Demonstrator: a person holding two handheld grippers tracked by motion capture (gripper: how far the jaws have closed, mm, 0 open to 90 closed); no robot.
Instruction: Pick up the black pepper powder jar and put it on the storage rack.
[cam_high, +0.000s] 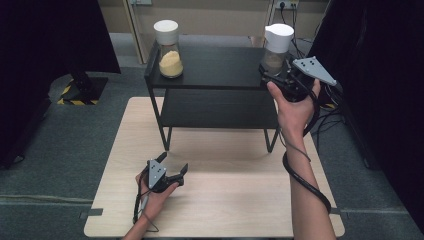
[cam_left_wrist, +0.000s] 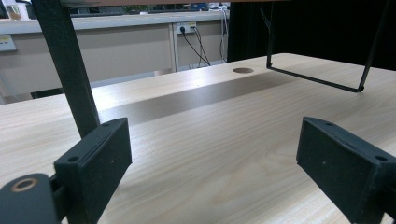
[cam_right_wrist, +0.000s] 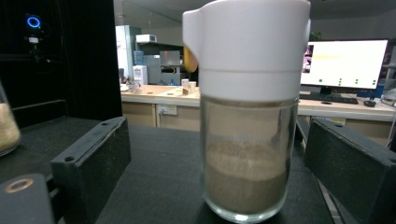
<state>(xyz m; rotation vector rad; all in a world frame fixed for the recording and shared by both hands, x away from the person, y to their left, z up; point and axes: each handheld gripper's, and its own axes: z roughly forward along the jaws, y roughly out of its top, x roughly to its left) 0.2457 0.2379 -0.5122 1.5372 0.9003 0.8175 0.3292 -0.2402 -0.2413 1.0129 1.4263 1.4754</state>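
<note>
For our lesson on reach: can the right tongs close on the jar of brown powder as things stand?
Probably yes. The right tongs stand open with the jar of brown powder upright between the jaws on the black shelf, and nothing is in between.

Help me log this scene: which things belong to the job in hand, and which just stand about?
In the job: right gripper, open around the brown-powder jar on the black shelf.
Standing about: yellow-powder jar, left gripper, wooden table.
</note>
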